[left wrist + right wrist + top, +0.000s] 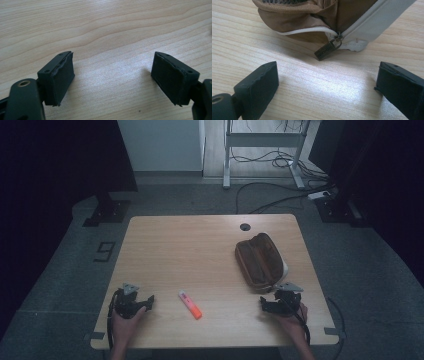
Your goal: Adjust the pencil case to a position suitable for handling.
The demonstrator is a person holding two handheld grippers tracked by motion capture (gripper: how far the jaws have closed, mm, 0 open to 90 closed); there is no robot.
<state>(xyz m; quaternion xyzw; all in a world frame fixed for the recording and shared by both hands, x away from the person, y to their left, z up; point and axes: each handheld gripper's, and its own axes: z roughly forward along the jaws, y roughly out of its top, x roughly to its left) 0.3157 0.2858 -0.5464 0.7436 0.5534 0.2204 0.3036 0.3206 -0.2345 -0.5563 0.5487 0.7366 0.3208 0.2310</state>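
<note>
We take the brown pouch (261,262) as our landmark: it lies on the wooden worktop (200,250), its mouth partly unzipped. Just in front of its near end we see the right claw (278,302), jaws spread wide with nothing between them; in the right gripper view the metal zipper pull (327,50) hangs between and beyond them. An orange-and-white marker (190,304) lies apart from the pouch, and beyond it the left claw (137,303) rests, jaws likewise wide and empty.
</note>
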